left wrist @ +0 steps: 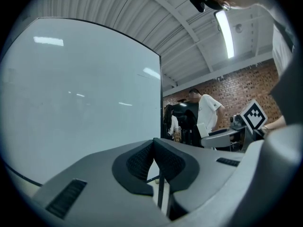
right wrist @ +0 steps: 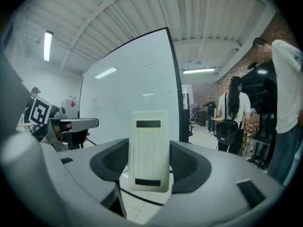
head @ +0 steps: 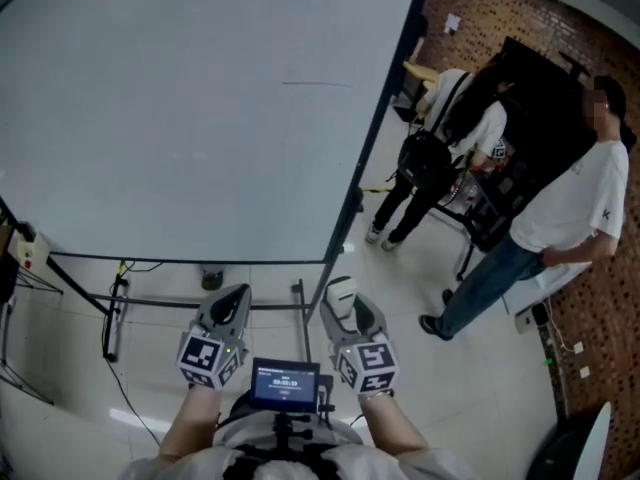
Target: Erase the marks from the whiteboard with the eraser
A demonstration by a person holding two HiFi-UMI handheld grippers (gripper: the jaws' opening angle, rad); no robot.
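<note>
eraser (right wrist: pixel 148 150) cream, two black strips; whiteboard (head: pixel 200 118) white, dark frame, thin dark mark (head: pixel 318 84); brick wall (head: pixel 520 13) red-brown.

brick-walled workshop hall (head: pixel 520 28) with corrugated roof (right wrist: pixel 142 22).
</note>
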